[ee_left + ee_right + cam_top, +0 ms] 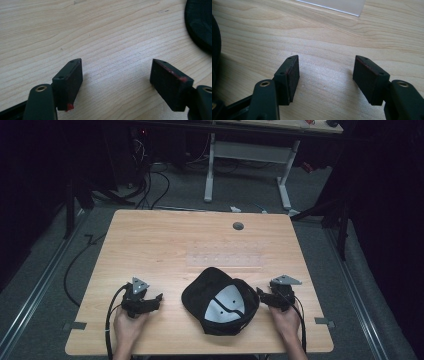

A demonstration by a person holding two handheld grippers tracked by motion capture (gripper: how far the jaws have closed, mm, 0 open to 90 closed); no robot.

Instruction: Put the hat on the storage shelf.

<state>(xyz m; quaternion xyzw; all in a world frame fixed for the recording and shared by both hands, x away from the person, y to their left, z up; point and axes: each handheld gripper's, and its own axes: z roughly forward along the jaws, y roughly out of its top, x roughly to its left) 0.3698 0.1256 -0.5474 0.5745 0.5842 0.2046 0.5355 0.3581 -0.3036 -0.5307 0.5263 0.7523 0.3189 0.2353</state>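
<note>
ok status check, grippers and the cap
Left gripper open, empty, beside the cap. Right gripper open, empty, at the cap's other side. Cap upside down on table. Nothing in the way.

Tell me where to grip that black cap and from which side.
Probably the cap rim nearest the right gripper: it lies upside down, lining up, so a thin edge stands exposed there. Come in level from the right, one jaw inside, one outside.

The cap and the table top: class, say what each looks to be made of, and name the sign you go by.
Cap: soft black matt fabric, probably; it lies upside down, and the pale lining inside has a sheen. Table: light wood or wood-look laminate, smooth; grain lines run along it in both gripper views, and which of the two the look leaves open.
</note>
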